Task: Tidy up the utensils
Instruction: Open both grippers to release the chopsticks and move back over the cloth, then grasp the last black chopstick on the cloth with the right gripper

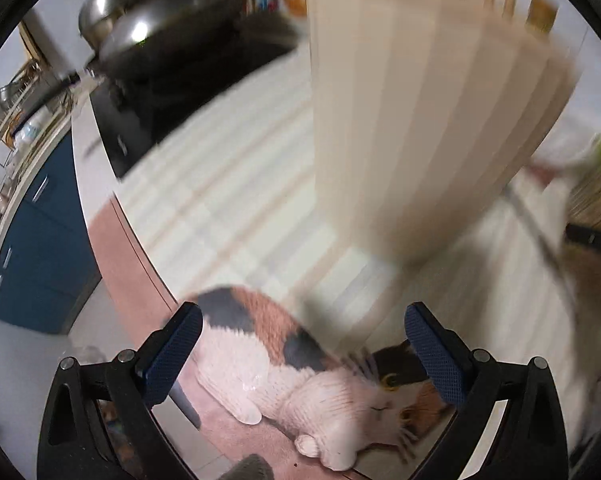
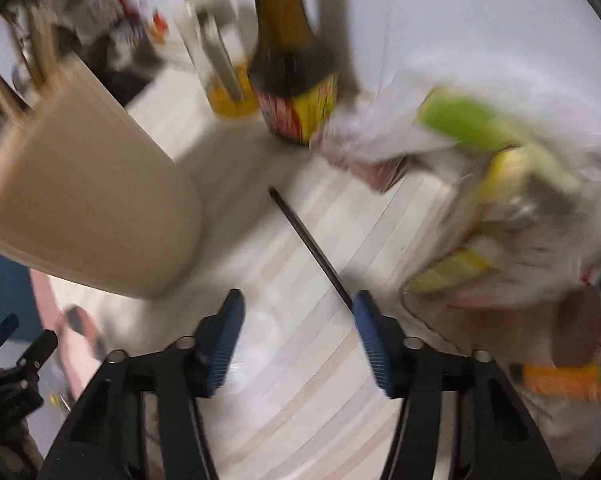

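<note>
Calico cat (image 1: 300,376) lying on pink floor mat (image 1: 120,264) below counter edge. Dark wok (image 1: 180,36) on stove, steel pot lid (image 1: 100,4) behind. Brown sauce bottle (image 2: 292,60) beside oil bottle (image 2: 220,60); plastic bag (image 2: 500,160) of packets, blurred.

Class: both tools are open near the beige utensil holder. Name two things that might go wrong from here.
1. The beige utensil holder stands close ahead of the left tool; a careless move might knock it over and spill its sticks.
2. The dark chopstick lies beside the right tool, with a sauce bottle beyond; reaching for it might bump the bottle.
</note>
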### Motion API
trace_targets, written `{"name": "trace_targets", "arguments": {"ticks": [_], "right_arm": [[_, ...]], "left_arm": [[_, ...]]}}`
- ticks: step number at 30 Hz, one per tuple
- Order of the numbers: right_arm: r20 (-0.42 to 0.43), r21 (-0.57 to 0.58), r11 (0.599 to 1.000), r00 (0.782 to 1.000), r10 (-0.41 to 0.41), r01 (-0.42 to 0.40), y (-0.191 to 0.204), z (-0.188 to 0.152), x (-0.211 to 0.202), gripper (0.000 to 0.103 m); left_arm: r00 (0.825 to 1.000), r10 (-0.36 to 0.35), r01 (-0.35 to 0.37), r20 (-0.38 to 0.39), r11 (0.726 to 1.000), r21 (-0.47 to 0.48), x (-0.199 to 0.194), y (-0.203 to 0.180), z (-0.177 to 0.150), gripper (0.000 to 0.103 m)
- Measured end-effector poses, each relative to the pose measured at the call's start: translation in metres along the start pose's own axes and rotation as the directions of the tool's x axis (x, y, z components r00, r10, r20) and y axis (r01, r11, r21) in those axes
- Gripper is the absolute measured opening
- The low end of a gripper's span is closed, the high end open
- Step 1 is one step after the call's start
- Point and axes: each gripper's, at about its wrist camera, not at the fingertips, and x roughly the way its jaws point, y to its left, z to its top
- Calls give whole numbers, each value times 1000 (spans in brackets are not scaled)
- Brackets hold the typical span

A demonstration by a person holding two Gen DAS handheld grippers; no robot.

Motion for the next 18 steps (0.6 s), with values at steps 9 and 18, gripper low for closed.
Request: {"name": "trace_targets", "arguments": {"ticks": [9, 18], "right_arm": [[-111, -43, 990, 984, -139, 135, 4, 19, 71, 46], [-43, -168, 982, 995, -90, 81, 37, 10, 77, 38]], "left_arm": [[995, 43, -47, -94, 998, -35, 53, -5, -8, 103], [995, 51, -54, -81, 998, -27, 49, -2, -7, 103]]}}
